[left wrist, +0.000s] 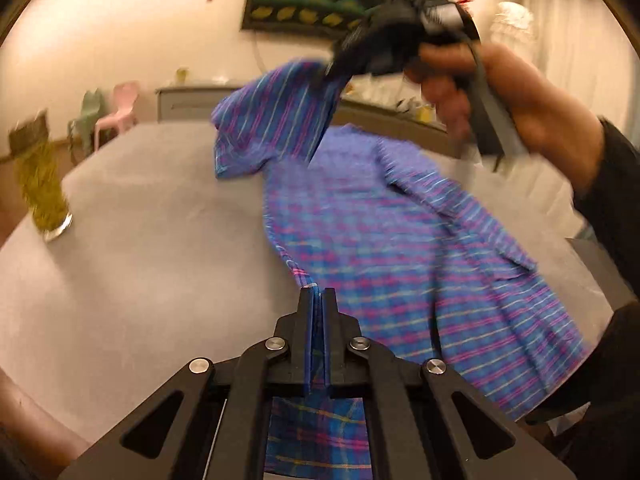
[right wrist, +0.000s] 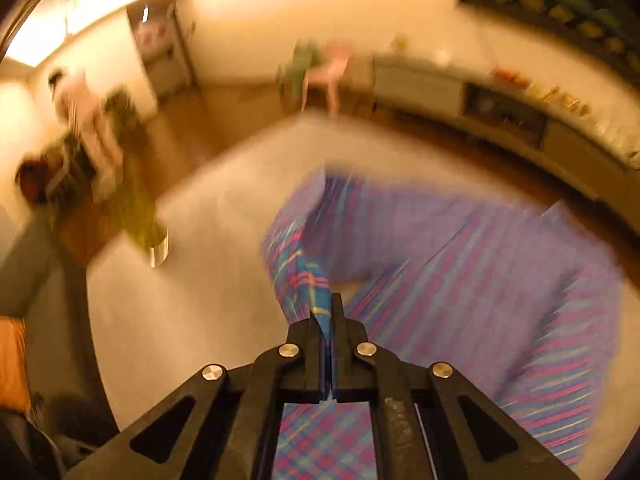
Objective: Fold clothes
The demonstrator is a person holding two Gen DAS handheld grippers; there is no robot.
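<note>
A blue shirt with pink and white plaid stripes lies partly spread on the grey table. My left gripper is shut on the shirt's near edge, cloth pinched between its fingers. In the left wrist view the right gripper, held by a hand, lifts a sleeve or corner of the shirt high above the table. In the right wrist view my right gripper is shut on a fold of the shirt, which hangs blurred below it over the table.
A glass vase with yellow-green stems stands at the table's left edge, also the vase in the right view. Pastel chairs and a grey sideboard stand behind. A person is far off at the left.
</note>
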